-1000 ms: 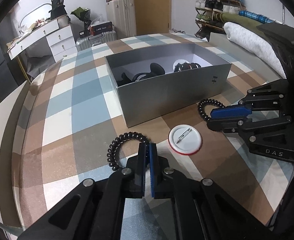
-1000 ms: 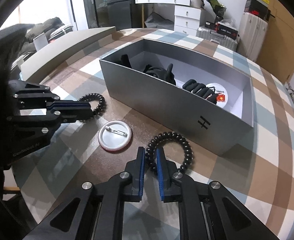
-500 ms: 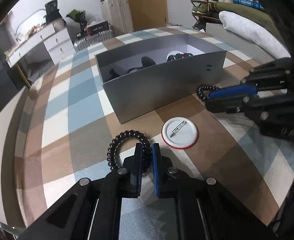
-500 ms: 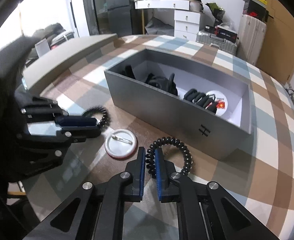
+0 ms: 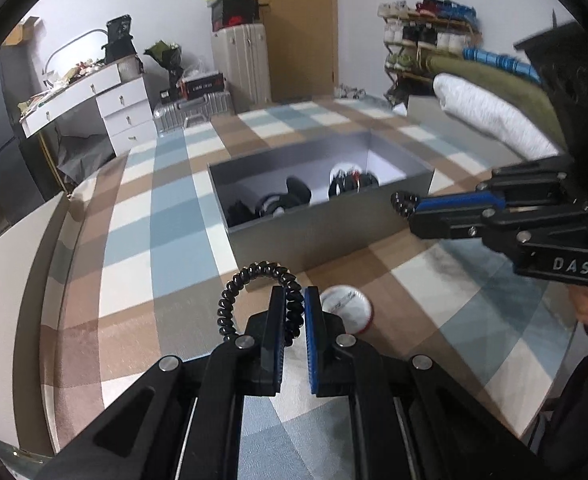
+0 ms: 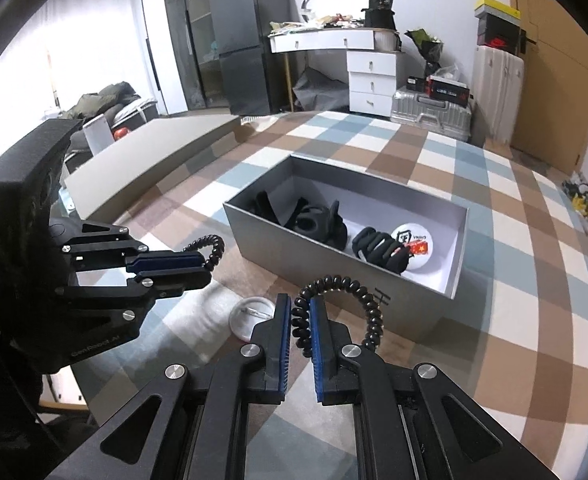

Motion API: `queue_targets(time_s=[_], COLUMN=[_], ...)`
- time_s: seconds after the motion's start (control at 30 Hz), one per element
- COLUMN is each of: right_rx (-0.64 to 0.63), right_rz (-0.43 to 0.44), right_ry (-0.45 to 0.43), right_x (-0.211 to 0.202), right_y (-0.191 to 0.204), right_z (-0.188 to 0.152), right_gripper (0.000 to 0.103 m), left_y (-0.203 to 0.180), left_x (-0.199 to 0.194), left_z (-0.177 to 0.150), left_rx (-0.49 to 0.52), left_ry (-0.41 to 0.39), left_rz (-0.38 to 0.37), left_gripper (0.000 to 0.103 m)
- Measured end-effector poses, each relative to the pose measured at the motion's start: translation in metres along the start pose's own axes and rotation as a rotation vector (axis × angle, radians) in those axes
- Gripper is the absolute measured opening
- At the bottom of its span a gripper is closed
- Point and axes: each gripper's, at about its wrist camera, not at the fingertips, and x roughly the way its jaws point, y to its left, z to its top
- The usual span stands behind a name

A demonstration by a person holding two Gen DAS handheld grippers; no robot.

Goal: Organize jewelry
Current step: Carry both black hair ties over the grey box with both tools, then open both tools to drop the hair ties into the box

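While gripped: 2 coil bracelets point(image 5: 254, 280) point(image 6: 342, 292), 1 badge point(image 5: 348, 312).

— How's the feed on your end?
— I'm getting soft, even indoor light. The white pin badge point(image 5: 346, 308) at lower centre smears with motion blur.
— Edges?
— Heavy fisheye bending, black vignette in all corners; washed-out glare at upper left of the right view.

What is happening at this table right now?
A person holds two tools. The left tool grips a black spiral hair tie, and the right tool grips another. Both are held above the checked tablecloth, near the open grey box that already holds dark accessories. A white pin badge lies on the cloth.
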Motion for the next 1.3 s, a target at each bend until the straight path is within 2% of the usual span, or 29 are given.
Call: queue_targets(time_s=[0.27,0.43,0.57,0.67,0.73,0.77,0.8,0.9,1.0,1.2,1.27,1.3], right_rx=[0.058,0.136,0.197,0.241,0.262,0.280,0.293,0.297,0.233,0.167,0.142,0.130], right_rz=[0.040,0.059,0.046,0.041,0.051,0.037,0.009,-0.020,-0.040,-0.006,0.003,0.004], right_ry=[-0.103,-0.171,-0.158,-0.150,-0.140,-0.127,-0.123,-0.121,-0.095,-0.046,-0.026,-0.017], right_x=[-0.019,-0.025,-0.008,0.007,0.012,0.015,0.014,0.006,-0.002,0.000,0.004,0.006], right_y=[-0.009,-0.025,-0.039,-0.051,-0.058,-0.063,-0.066,-0.071,-0.060,-0.034,-0.024,-0.021], right_z=[0.007,0.019,0.033,0.041,0.042,0.042,0.040,0.031,0.023,0.009,0.005,0.004], right_gripper=[0.009,0.009,0.009,0.012,0.017,0.017,0.017,0.017,0.024,0.049,0.050,0.055], left_y=[0.011,0.010,0.012,0.023,0.029,0.034,0.033,0.028,0.019,0.020,0.023,0.025], left_x=[-0.015,-0.005,0.019,0.040,0.047,0.048,0.045,0.031,0.020,0.010,0.010,0.010], left_z=[0.015,0.042,0.061,0.067,0.063,0.060,0.057,0.047,0.040,0.020,0.013,0.009], left_rx=[-0.074,-0.079,-0.109,-0.175,-0.229,-0.261,-0.272,-0.248,-0.197,-0.195,-0.206,-0.214], left_ry=[-0.108,-0.162,-0.159,-0.135,-0.091,-0.073,-0.075,-0.092,-0.083,-0.058,-0.048,-0.045], left_rz=[-0.036,-0.052,-0.055,-0.040,-0.054,-0.063,-0.071,-0.071,-0.028,-0.008,-0.001,0.001], left_gripper=[0.005,0.005,0.005,0.007,0.024,0.040,0.051,0.059,0.079,0.083,0.083,0.083])
